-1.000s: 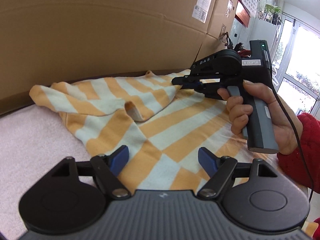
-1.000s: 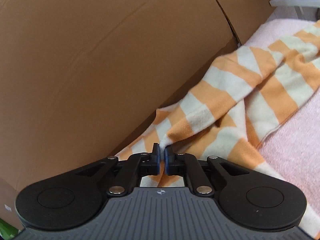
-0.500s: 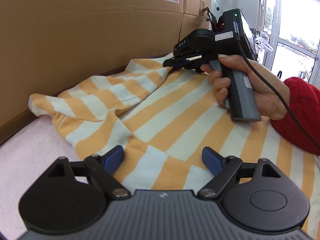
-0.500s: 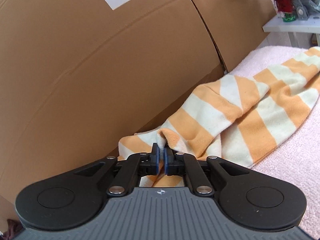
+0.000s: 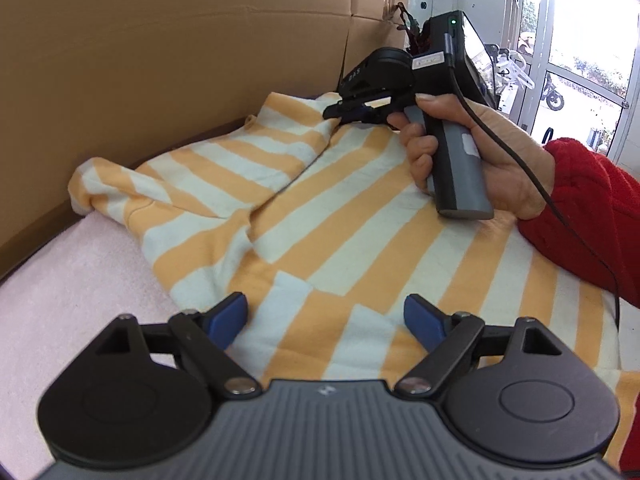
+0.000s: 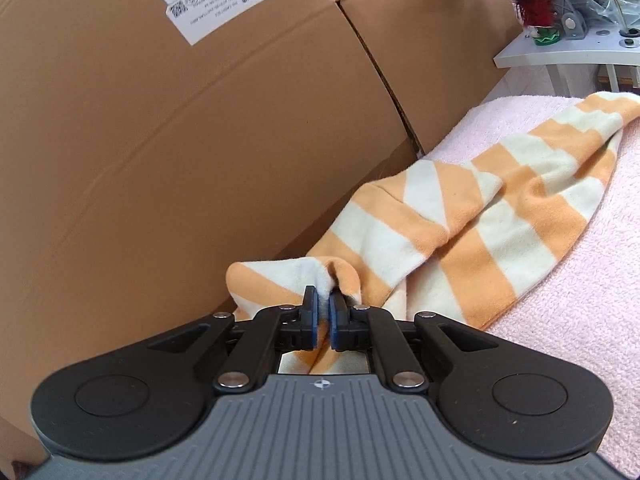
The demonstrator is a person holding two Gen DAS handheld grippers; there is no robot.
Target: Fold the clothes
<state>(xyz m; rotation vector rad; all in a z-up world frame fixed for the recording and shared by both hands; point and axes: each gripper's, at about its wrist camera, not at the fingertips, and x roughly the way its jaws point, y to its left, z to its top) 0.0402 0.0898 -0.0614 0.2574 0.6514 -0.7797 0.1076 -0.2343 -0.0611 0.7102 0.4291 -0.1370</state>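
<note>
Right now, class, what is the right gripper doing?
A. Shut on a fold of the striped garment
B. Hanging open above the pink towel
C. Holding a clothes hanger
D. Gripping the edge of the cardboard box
A. The right gripper has its blue pads pinched together on a bunched fold of the orange-and-white striped garment, which lies on the pink towel beside the cardboard box.

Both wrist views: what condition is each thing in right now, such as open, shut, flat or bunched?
Left gripper: open, holding nothing, over the garment.
Right gripper: shut on a pinch of fabric.
Orange-and-white striped garment: partly spread, sleeve rumpled, one edge pinched up.
Pink towel: lying flat under the garment.
Cardboard boxes: closed.
</note>
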